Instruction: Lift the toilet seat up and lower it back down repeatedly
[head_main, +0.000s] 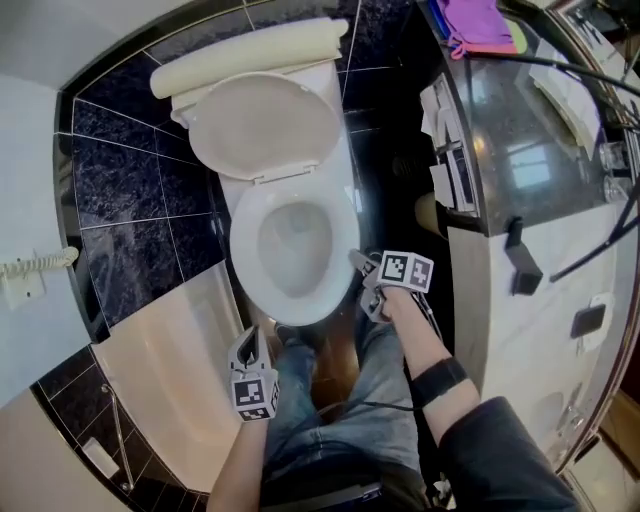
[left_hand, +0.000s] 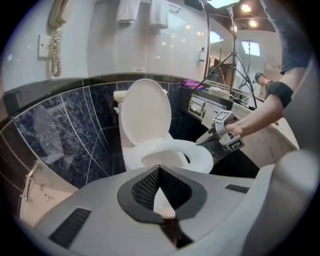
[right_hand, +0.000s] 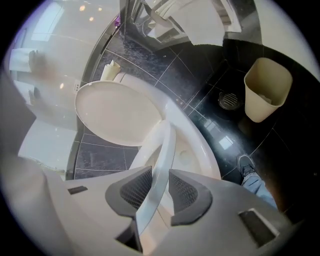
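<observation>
The white toilet has its lid (head_main: 265, 125) standing up against the tank. My right gripper (head_main: 358, 262) is shut on the right front edge of the seat (head_main: 243, 245). In the right gripper view the seat (right_hand: 162, 150) runs edge-on between the pads, raised off the bowl rim (right_hand: 202, 147), with the lid (right_hand: 117, 112) behind it. The left gripper view shows the seat (left_hand: 200, 157) tilted up and the right gripper (left_hand: 202, 141) clamped on its rim. My left gripper (head_main: 252, 335) hovers just before the bowl's front left, shut and holding nothing; its pad tips (left_hand: 159, 170) meet.
A bathtub (head_main: 170, 360) lies left of the toilet and a dark vanity counter (head_main: 530, 170) stands to the right. A beige bin (right_hand: 265, 90) and a floor drain (right_hand: 230, 100) sit on the dark tiles. The person's jeans (head_main: 340, 420) and shoe (right_hand: 247, 165) are before the bowl.
</observation>
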